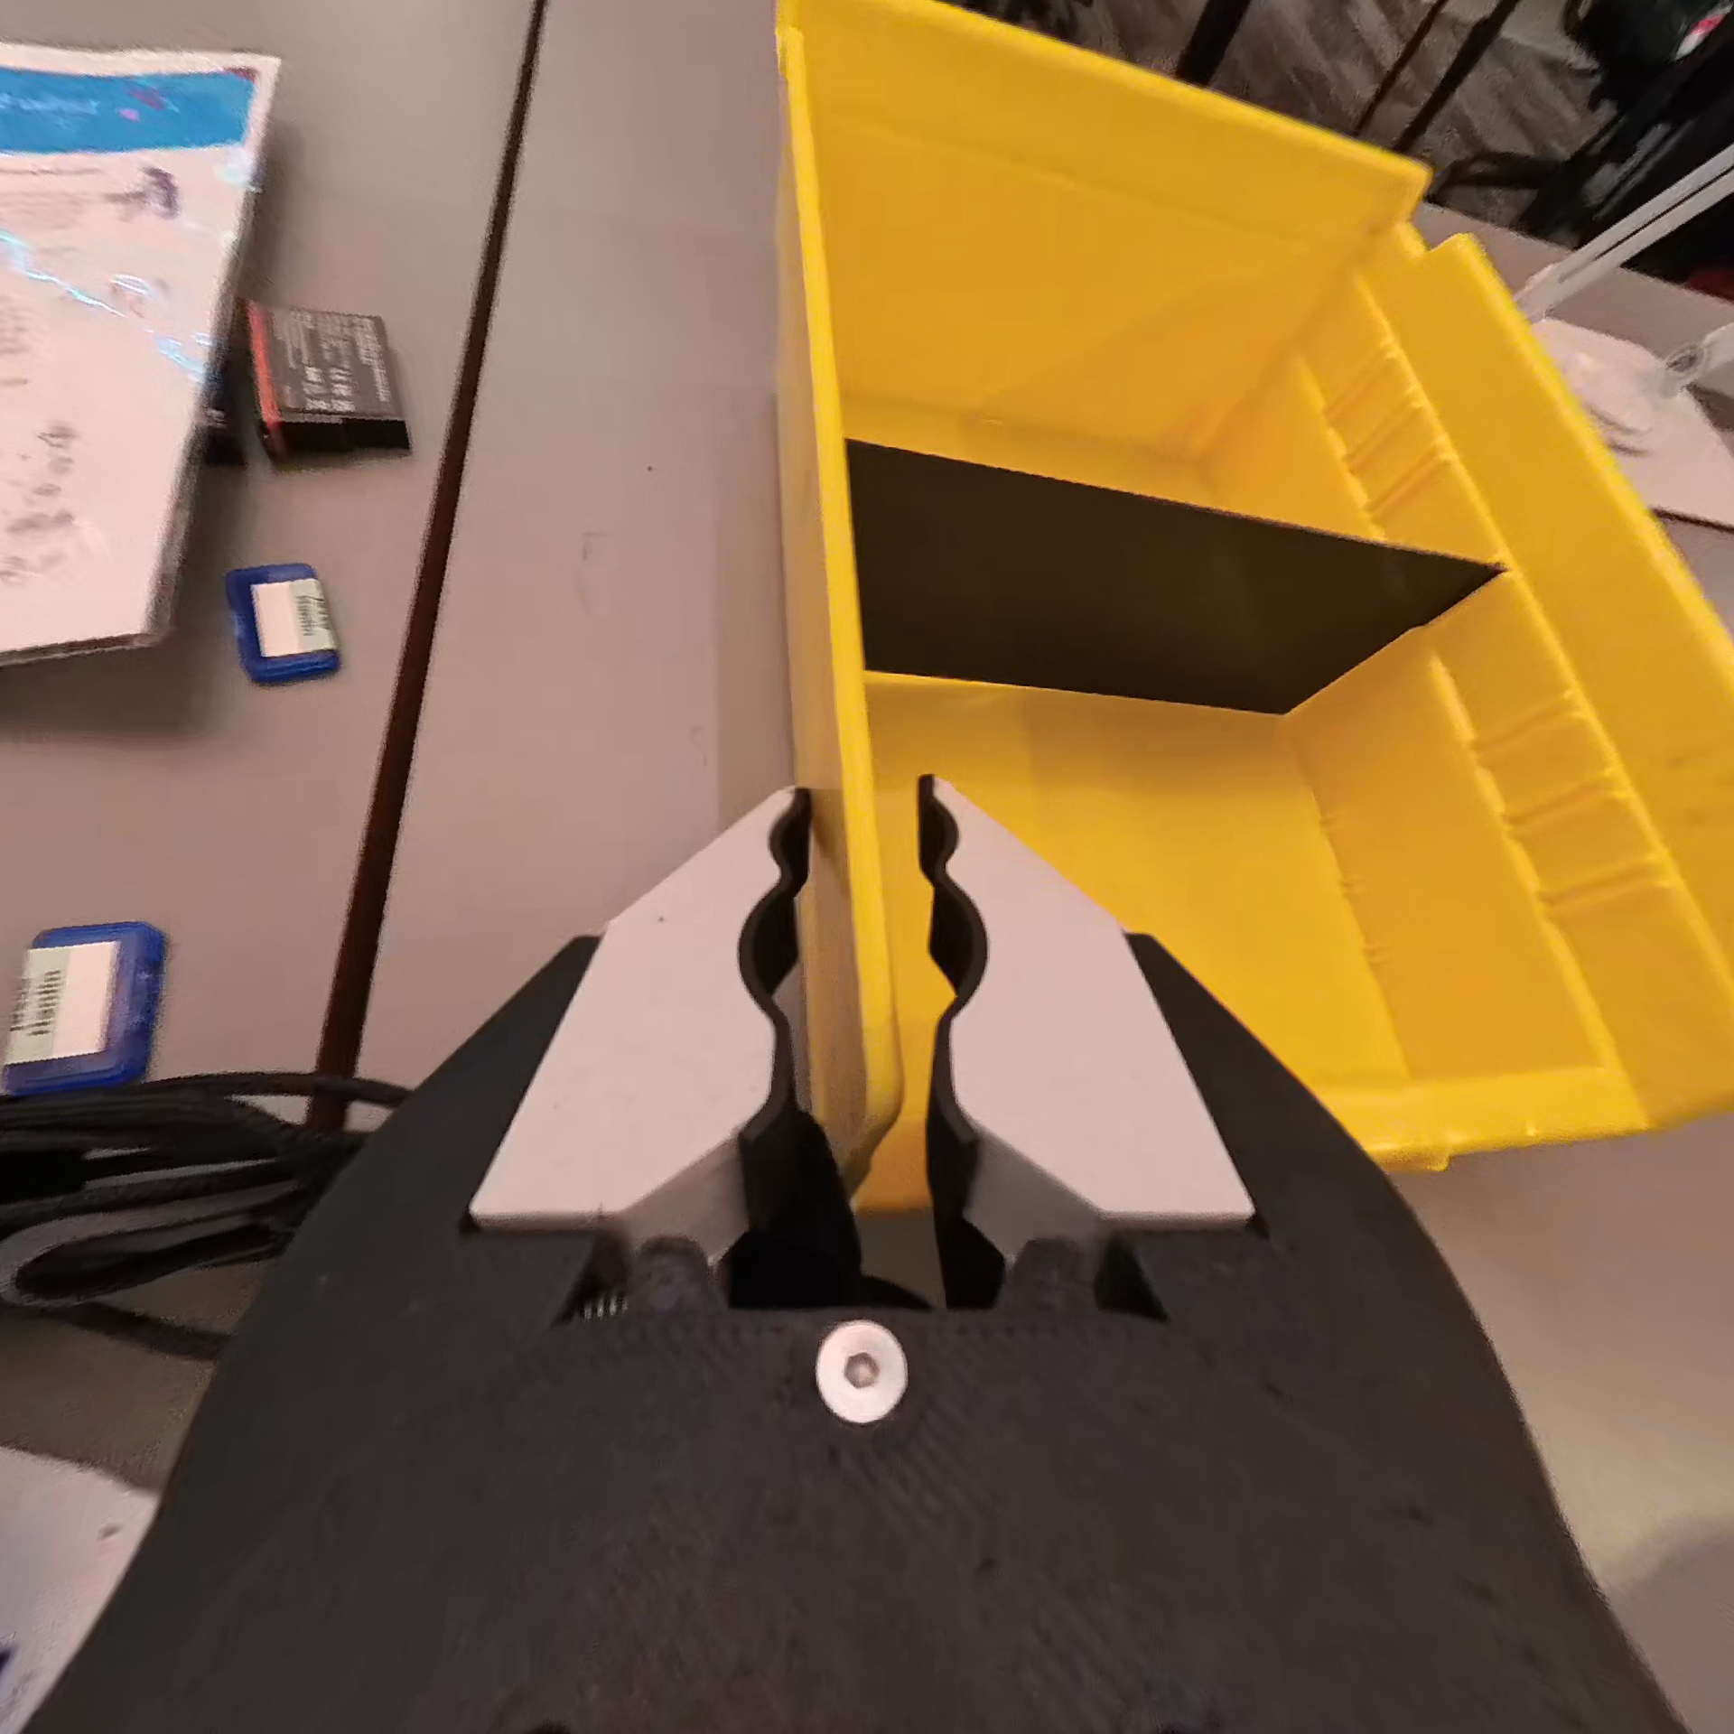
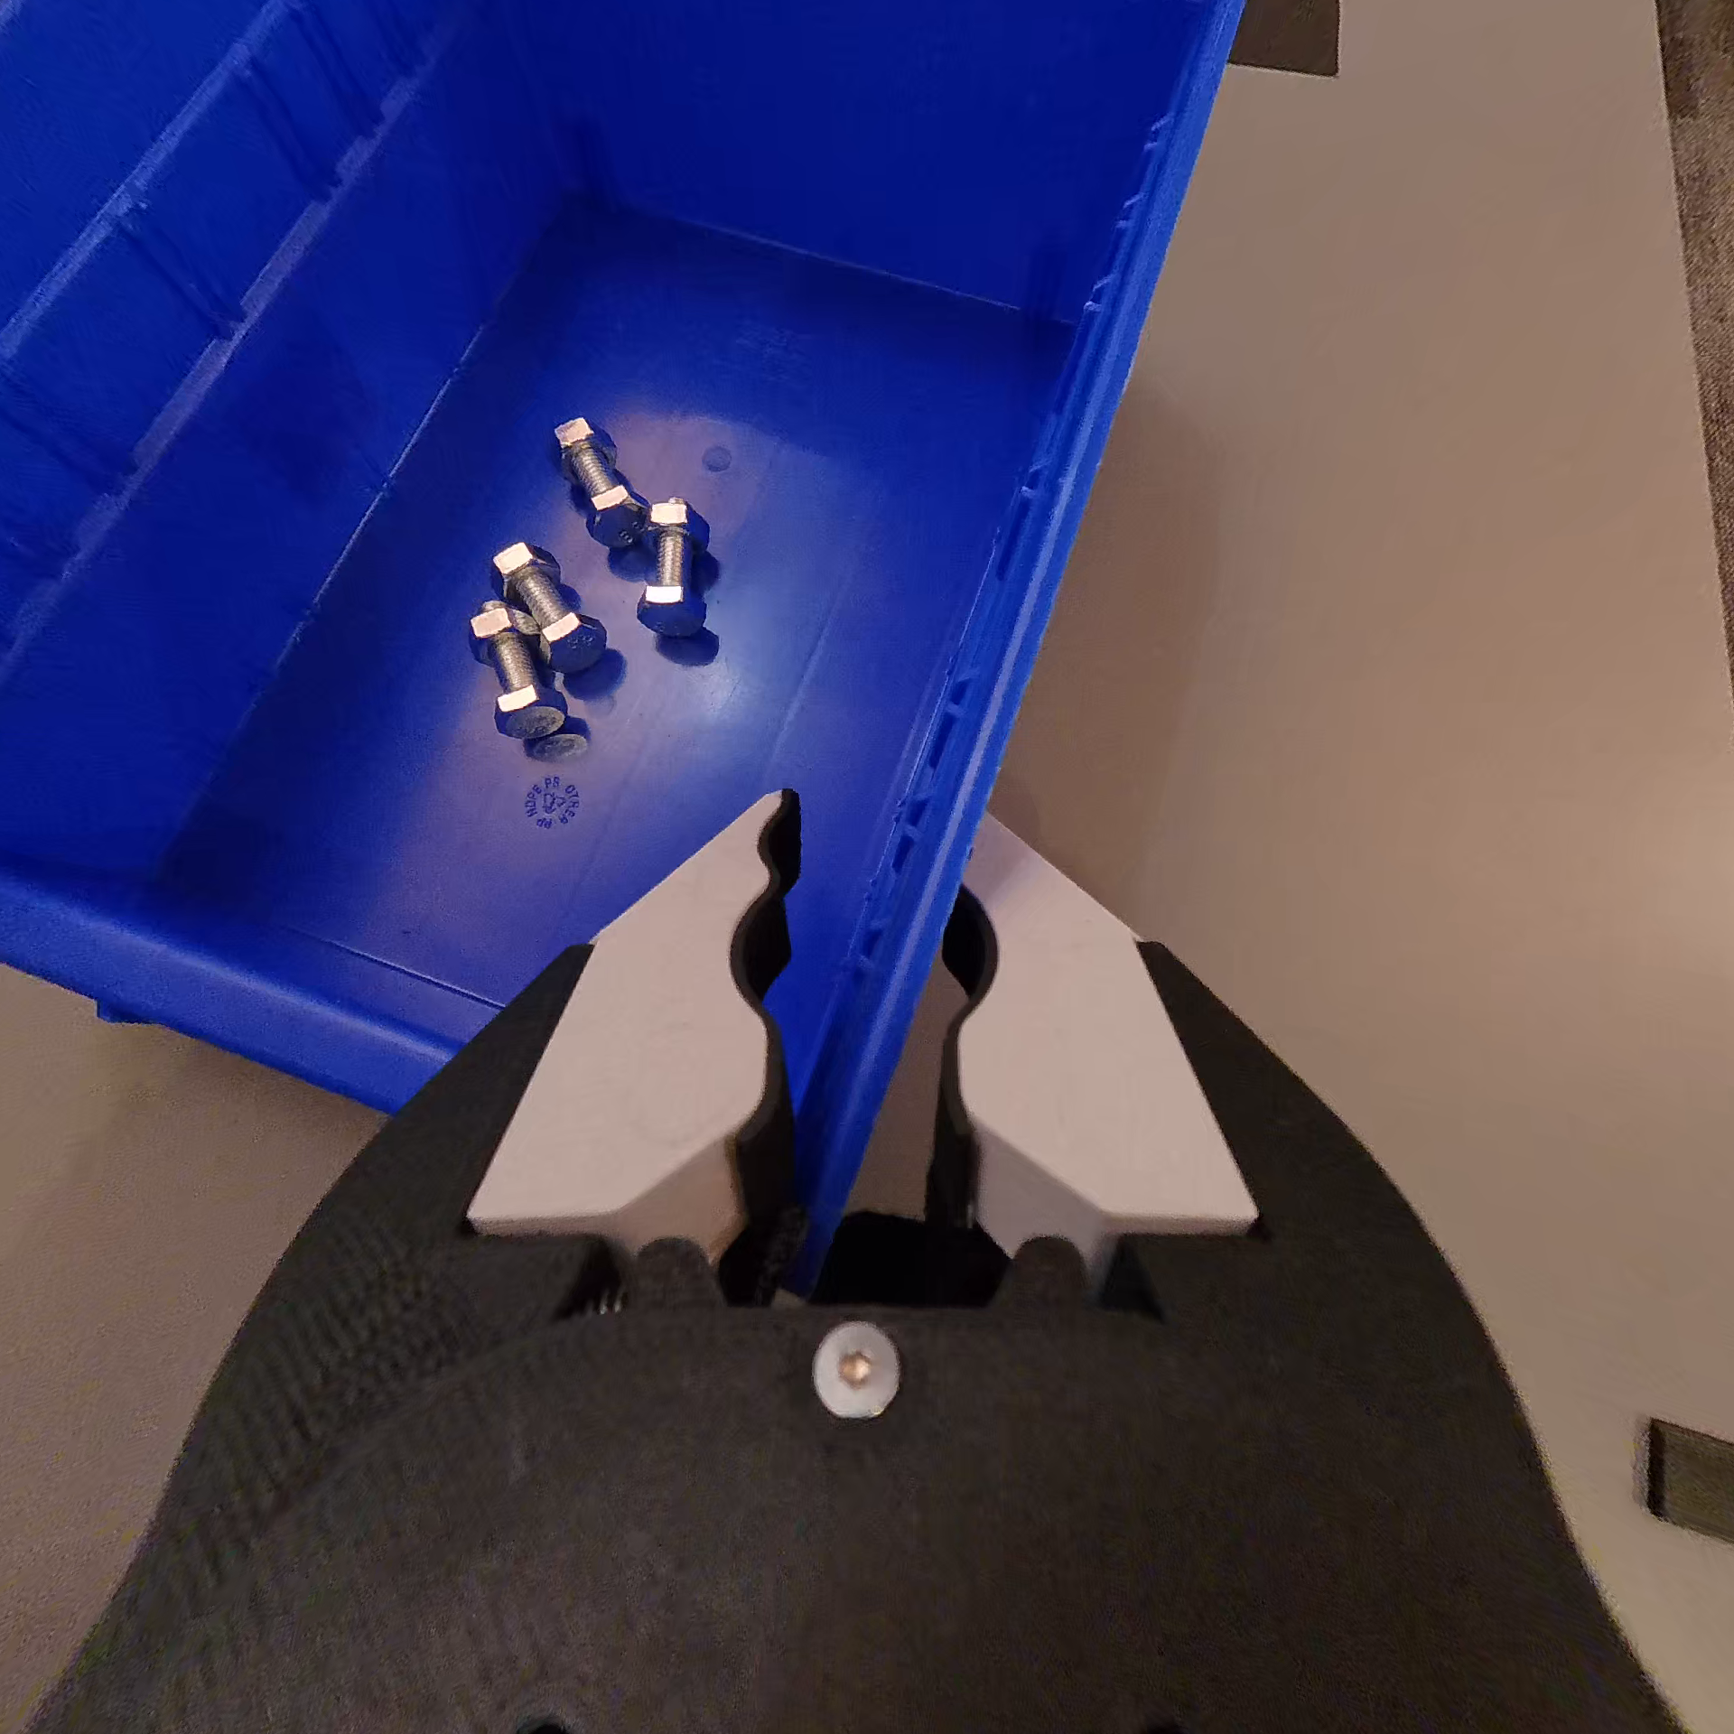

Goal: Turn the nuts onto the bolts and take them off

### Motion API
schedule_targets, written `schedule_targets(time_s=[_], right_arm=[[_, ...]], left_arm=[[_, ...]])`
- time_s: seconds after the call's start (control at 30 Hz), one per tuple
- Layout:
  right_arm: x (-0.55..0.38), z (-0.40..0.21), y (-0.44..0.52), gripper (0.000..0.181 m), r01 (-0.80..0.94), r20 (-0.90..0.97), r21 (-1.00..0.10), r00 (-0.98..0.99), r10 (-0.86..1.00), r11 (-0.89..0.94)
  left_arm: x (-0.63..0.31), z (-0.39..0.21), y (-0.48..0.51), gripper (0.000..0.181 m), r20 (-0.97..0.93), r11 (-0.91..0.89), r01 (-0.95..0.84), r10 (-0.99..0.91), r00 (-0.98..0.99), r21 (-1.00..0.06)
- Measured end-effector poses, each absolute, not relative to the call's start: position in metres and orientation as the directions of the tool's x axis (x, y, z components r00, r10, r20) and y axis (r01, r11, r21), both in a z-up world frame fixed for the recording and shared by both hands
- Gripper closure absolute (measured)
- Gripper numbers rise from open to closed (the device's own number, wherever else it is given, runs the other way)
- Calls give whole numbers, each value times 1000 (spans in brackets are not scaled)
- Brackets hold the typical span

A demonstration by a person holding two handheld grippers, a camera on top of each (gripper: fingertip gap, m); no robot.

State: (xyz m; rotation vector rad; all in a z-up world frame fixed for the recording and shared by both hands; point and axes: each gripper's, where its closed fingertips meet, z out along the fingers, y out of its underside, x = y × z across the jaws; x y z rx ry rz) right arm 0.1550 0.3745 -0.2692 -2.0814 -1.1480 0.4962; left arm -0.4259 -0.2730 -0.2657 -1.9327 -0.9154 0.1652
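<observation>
Several silver bolts (image 2: 668, 568), each with a nut threaded on, lie together on the floor of a blue bin (image 2: 844, 122) in the right wrist view. My right gripper (image 2: 887, 812) straddles the blue bin's right wall near its front corner and is shut on it. In the left wrist view a yellow bin (image 1: 1032, 263) with a black divider (image 1: 1126, 582) holds nothing I can see. My left gripper (image 1: 863, 788) straddles the yellow bin's left wall and is shut on it.
Left of the yellow bin on the grey table lie a booklet (image 1: 103, 328), a black card-like block (image 1: 328, 380), two blue card cases (image 1: 281, 621) and a black cable (image 1: 141, 1173). A dark block (image 2: 1689, 1492) lies right of the blue bin. My right tips are roughly 20 centimeters from the dark block (image 2: 1689, 1492).
</observation>
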Motion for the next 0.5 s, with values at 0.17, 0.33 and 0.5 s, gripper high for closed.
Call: schedule_targets(time_s=[0.17, 0.33, 0.5], right_arm=[[155, -269, 374, 158, 576, 10, -729, 548, 837, -369], [153, -270, 367, 159, 573, 11, -733, 550, 835, -368], [149, -270, 351, 161, 581, 7, -731, 531, 848, -358]], left_arm=[[-428, -265, -269, 172, 265, -231, 535, 672, 692, -813], [-421, -265, -261, 177, 245, -268, 515, 647, 722, -814], [-419, -259, -259, 177, 259, -244, 507, 636, 727, -827]])
